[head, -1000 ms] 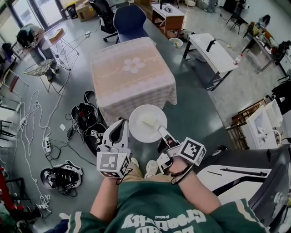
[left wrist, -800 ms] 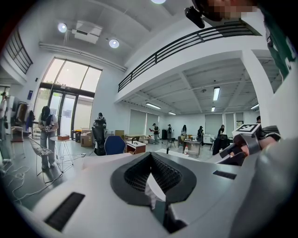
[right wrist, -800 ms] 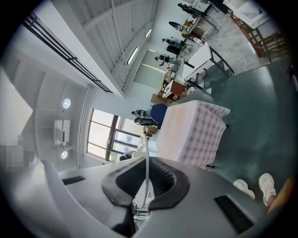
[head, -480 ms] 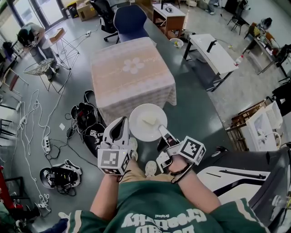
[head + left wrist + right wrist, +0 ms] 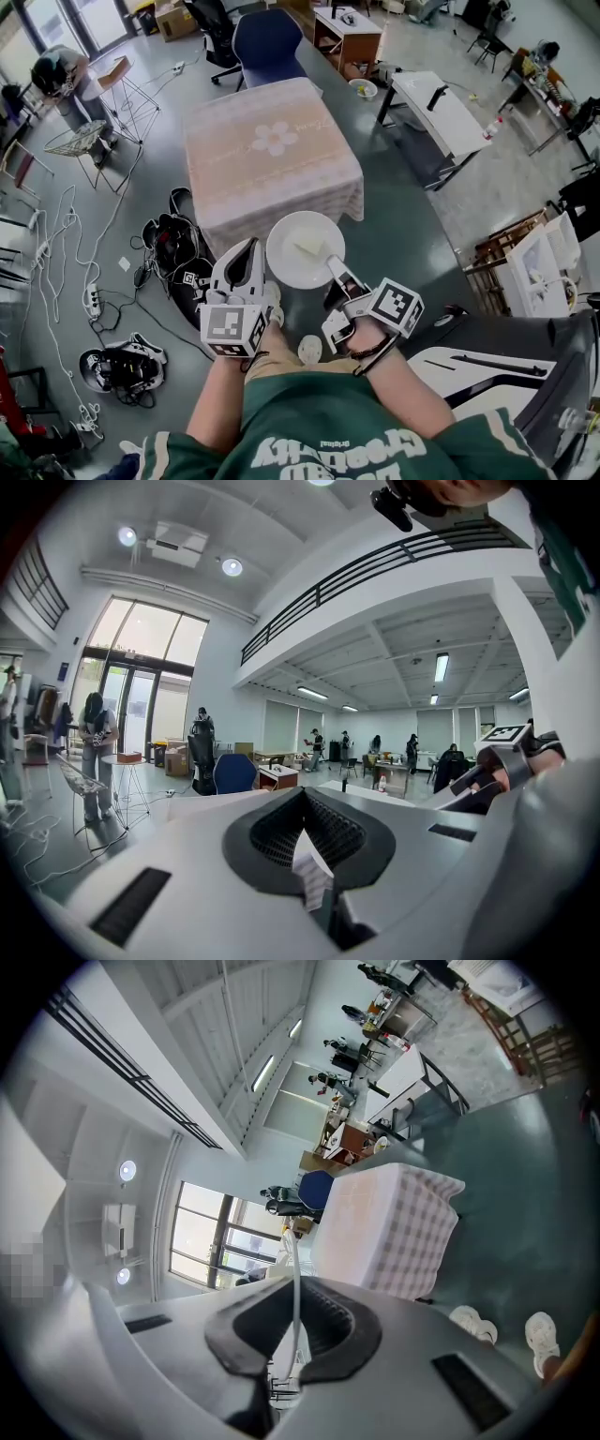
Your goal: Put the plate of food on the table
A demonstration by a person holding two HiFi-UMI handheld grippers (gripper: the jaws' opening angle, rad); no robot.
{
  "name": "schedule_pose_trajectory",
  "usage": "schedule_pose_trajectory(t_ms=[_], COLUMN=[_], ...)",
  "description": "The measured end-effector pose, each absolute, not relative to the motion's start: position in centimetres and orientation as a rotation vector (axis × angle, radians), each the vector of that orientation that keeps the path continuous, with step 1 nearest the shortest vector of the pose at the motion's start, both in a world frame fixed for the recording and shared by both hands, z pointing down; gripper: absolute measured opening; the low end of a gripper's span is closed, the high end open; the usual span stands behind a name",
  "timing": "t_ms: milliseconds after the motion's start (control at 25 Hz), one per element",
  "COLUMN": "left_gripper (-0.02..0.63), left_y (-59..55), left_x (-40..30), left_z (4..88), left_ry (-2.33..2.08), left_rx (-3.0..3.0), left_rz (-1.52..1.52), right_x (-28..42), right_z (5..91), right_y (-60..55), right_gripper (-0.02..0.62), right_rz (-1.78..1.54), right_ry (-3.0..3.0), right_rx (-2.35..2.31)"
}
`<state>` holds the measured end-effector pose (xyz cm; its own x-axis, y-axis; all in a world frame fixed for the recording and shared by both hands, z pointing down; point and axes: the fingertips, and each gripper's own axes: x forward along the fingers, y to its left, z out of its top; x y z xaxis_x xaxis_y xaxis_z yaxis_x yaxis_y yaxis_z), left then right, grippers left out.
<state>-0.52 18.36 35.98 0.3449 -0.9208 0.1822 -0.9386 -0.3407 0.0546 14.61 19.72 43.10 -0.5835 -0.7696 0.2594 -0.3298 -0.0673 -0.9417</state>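
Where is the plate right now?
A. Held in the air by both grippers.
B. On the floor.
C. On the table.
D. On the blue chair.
A: the left gripper and right gripper clamp the rim of the plate, short of the table.

Blue chair, white desk, black bags on floor, power strip

One plate; one clothed table; two grippers; one blue chair.

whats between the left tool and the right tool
The plate with a pale bit of food; the head view shows it between left tool and right tool.
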Motion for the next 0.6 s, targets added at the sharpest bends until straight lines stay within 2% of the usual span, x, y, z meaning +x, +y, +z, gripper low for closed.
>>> schedule_pose_trajectory(t_ms=[600], left_gripper=[0.009], left_y=[8.8], left_x=[-3.2], left_z=[37.2], left_ry=[-1.663], left_rx=[2.488], left_rz=[0.191], right_x=[12.2], right_z=[44.8], right_y=[10.9], right_gripper=[0.021], right_rz=[-1.702], right_ry=[1.779], right_rx=[-1.235])
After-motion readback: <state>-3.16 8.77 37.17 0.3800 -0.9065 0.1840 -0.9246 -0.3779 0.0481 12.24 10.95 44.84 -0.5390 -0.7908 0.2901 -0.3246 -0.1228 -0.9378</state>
